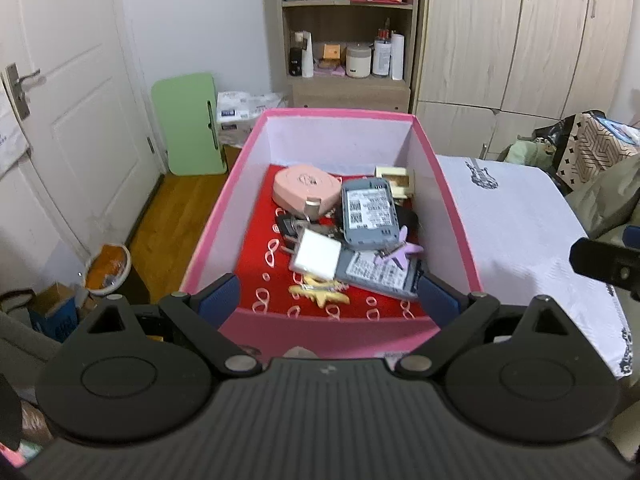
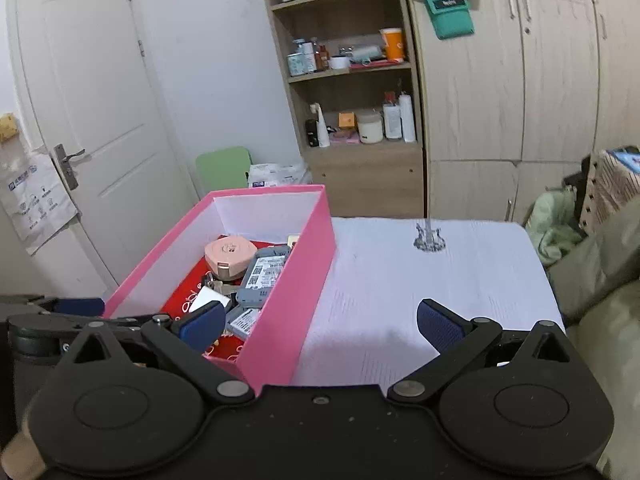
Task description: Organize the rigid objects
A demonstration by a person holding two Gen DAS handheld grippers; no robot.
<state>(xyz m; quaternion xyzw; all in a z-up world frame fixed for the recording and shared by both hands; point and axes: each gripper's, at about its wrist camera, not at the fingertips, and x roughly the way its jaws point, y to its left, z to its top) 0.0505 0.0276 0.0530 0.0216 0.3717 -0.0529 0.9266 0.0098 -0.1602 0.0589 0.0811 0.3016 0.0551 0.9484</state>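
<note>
A pink box (image 1: 448, 200) with a red floor stands on the white-clothed table (image 1: 528, 216). Inside lie a pink round case (image 1: 304, 190), a grey battery (image 1: 368, 212), a white charger (image 1: 316, 256), a purple hair clip (image 1: 400, 254), a yellow clip (image 1: 320, 294) and a second battery (image 1: 380, 274). My left gripper (image 1: 326, 300) is open and empty, its fingers spread over the box's near end. My right gripper (image 2: 320, 324) is open and empty, straddling the box's right wall (image 2: 296, 284) near its front corner; the pink case (image 2: 230, 254) and a battery (image 2: 264, 276) show inside.
A wooden shelf unit (image 2: 352, 112) with bottles and jars stands behind, beside wardrobe doors (image 2: 520, 80). A white door (image 2: 80, 120) is at left, a green board (image 1: 192, 124) leans by it. Clutter lies on the floor left (image 1: 108, 268). A sofa (image 2: 600, 280) borders the table's right.
</note>
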